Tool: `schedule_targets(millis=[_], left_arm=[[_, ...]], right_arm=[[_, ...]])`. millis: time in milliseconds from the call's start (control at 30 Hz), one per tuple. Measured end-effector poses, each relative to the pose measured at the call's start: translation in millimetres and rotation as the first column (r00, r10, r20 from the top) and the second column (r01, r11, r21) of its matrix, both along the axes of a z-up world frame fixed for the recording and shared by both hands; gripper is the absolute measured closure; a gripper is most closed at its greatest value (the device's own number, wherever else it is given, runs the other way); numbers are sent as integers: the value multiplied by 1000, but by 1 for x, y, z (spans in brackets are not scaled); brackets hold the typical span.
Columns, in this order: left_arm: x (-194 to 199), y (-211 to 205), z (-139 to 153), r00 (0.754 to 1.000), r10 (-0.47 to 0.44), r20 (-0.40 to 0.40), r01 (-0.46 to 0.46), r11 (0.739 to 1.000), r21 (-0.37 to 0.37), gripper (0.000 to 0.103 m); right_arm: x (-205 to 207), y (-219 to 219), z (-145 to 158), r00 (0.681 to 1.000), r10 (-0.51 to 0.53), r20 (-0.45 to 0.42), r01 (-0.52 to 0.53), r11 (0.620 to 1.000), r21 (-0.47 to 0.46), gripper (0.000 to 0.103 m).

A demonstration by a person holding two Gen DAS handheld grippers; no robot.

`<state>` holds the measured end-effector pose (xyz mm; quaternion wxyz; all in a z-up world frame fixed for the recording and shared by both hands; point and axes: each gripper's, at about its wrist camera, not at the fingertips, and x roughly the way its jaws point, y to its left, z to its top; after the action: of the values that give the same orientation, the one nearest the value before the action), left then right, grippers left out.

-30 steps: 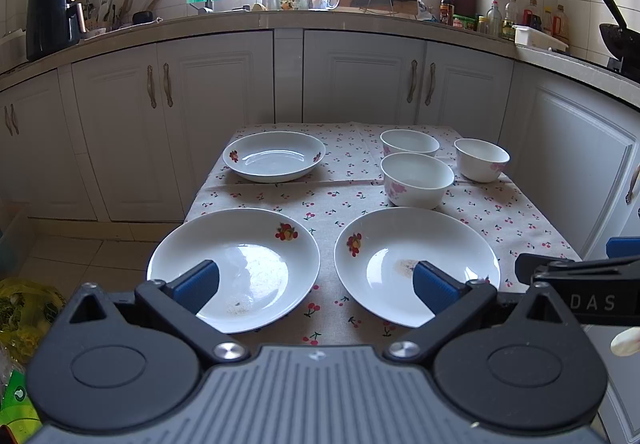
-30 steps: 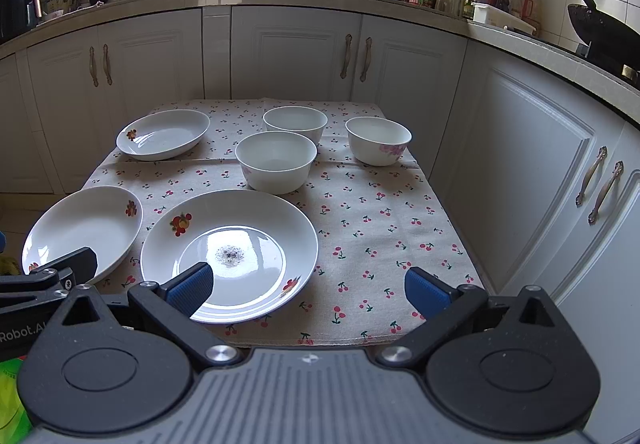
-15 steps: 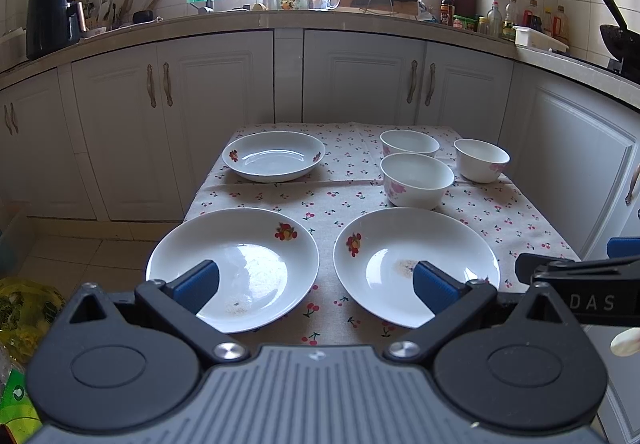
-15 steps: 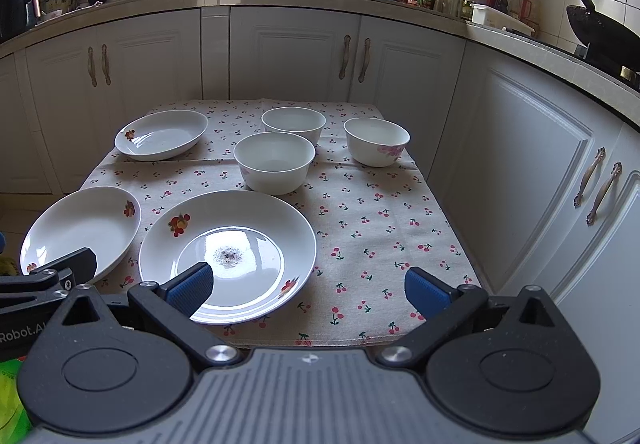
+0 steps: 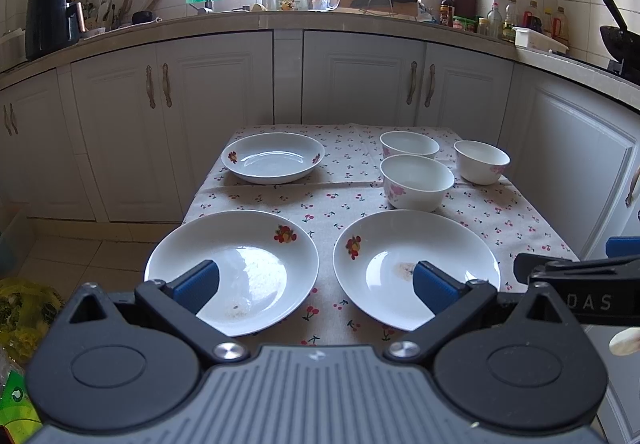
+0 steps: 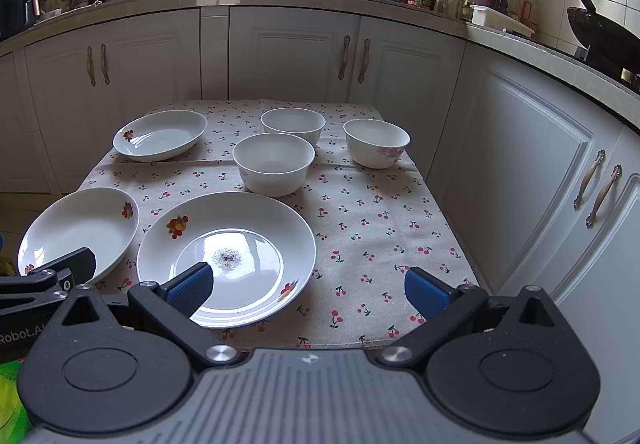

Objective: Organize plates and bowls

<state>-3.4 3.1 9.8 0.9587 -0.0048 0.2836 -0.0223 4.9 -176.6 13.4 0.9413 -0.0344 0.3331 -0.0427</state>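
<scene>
Three white plates with fruit prints lie on the cherry-print tablecloth: near left, near right and far left. Three white bowls stand at the far right: front, back and rightmost. My left gripper is open and empty, above the table's near edge between the two near plates. My right gripper is open and empty, by the near right plate. The same bowls show in the right wrist view, front bowl nearest.
White kitchen cabinets and a cluttered counter stand behind the small table. A cabinet wall runs close along the table's right side. Yellow and green bags lie on the floor at the left.
Both grippers have barely shifted; the plates and bowls have not moved.
</scene>
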Motion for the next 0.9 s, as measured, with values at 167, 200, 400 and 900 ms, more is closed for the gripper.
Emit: schedule_targets(millis=[167, 200, 400, 900], left_arm=[[3, 0, -2, 1000, 1, -2, -1, 1000, -2, 1], [4, 0, -3, 1000, 1, -3, -1, 1000, -3, 1], [8, 3, -6, 1000, 2, 6, -2, 1000, -11, 1], [36, 55, -27, 997, -47, 55, 44, 998, 44, 1]], right_arm=[[4, 1, 0, 1000, 1, -5, -1, 1000, -9, 0], [5, 2, 0, 1000, 2, -6, -2, 1000, -9, 0], [13, 6, -1, 1000, 8, -12, -8, 1000, -10, 0], [68, 32, 7, 944, 309, 114, -318, 945, 79, 0]])
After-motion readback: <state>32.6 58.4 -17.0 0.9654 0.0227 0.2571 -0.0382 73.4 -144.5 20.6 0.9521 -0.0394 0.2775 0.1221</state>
